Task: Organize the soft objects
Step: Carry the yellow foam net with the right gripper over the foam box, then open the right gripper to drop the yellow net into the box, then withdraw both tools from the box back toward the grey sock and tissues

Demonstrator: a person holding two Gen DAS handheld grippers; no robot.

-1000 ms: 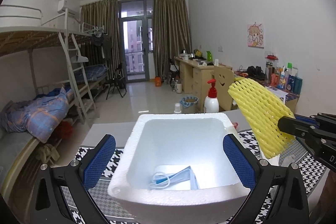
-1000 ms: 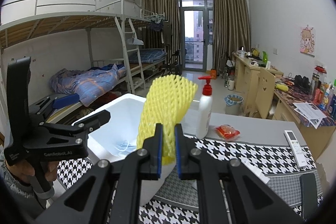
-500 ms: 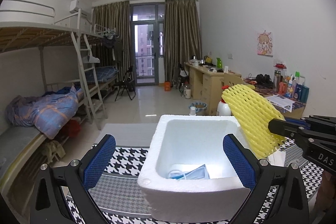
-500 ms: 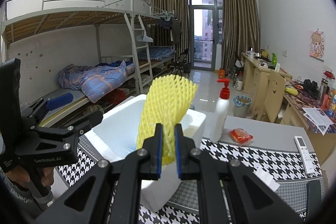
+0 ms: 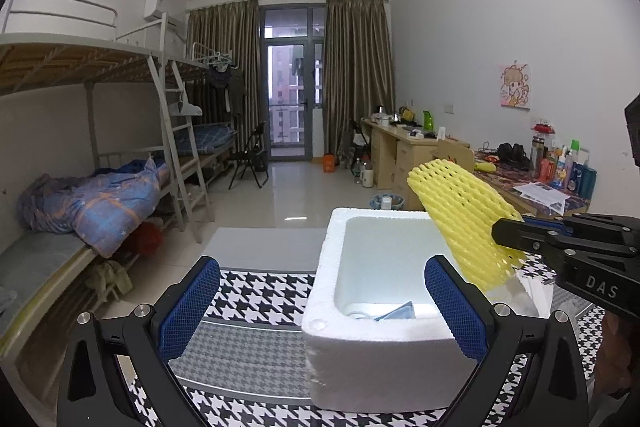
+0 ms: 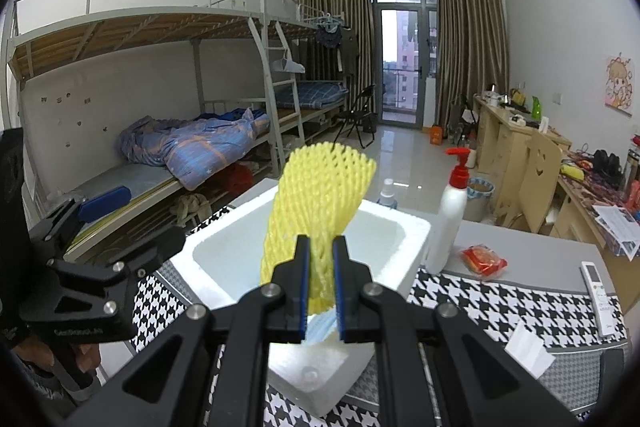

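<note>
covering a dorm-room table (image 6: 532,255), houndstooth cloth (image 6: 500,301).

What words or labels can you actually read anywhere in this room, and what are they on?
"DAS": white letters on the black body of the right gripper, cut off by the edge of the picture.
Faint lettering on the left gripper: too dim to read.
Bottles on the side desk, papers, remote control: too small to read.

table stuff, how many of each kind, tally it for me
foam box: 1
yellow foam net, held over the box: 1
blue face mask, in the box: 1
bottles: 2, a pump bottle and a small spray bottle
red packet: 1
remote: 1
white paper: 1
total: 8
</note>
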